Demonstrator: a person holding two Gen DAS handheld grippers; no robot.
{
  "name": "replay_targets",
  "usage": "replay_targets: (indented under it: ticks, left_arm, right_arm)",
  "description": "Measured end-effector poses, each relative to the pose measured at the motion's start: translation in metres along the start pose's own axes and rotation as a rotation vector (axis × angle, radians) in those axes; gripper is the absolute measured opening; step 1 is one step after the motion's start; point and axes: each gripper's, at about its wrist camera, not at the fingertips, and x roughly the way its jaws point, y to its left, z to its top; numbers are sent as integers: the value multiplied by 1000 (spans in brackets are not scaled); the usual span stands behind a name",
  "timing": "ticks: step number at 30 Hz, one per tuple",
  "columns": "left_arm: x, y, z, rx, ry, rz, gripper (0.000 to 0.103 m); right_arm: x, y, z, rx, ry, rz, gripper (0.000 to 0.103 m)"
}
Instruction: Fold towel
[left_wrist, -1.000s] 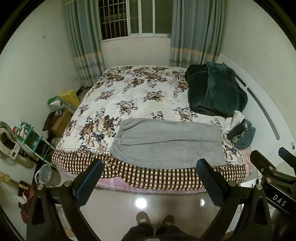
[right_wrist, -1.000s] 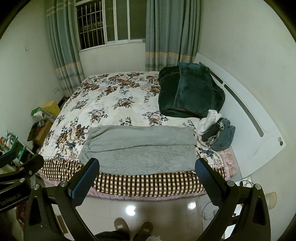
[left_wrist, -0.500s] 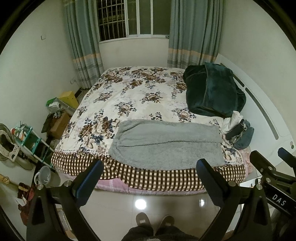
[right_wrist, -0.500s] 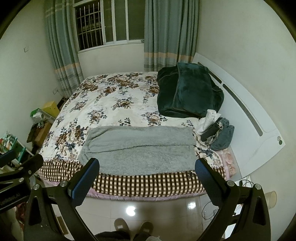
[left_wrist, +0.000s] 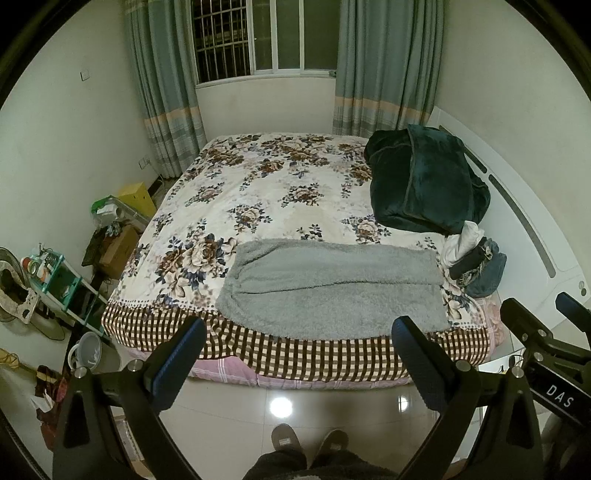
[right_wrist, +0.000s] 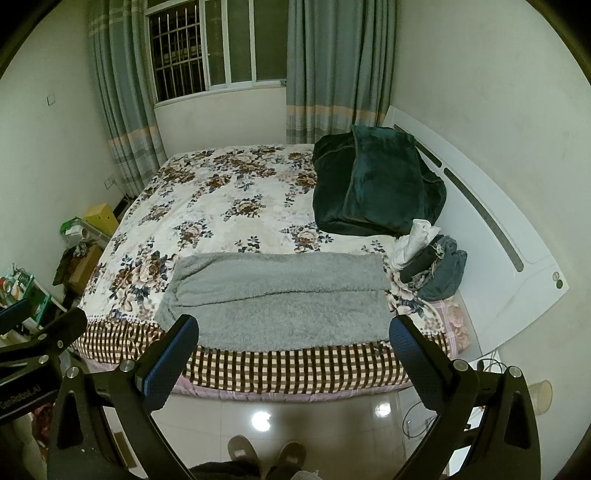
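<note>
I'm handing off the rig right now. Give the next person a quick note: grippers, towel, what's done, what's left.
Left hand-held gripper: open, empty, held short of the bed.
Right hand-held gripper: open, empty, also short of it.
Grey towel: lies lengthwise along the bed's near edge, with one lengthwise fold line showing.
Done: no grasp yet.
Left: probably take both ends and fold further.

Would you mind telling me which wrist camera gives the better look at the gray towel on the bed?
The left wrist view: the gray towel lies whole between the open fingers, all edges visible. In the right wrist view the towel sits lower, and the finger covers part of its near edge.
</note>
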Motion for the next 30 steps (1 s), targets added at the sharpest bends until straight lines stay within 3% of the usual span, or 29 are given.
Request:
replay_targets:
  ticks: [30]
  left_arm:
    - [-3,2,9,-2,-10,-3,103]
  right_arm:
    - [-1,5,-2,-4,2,0,103]
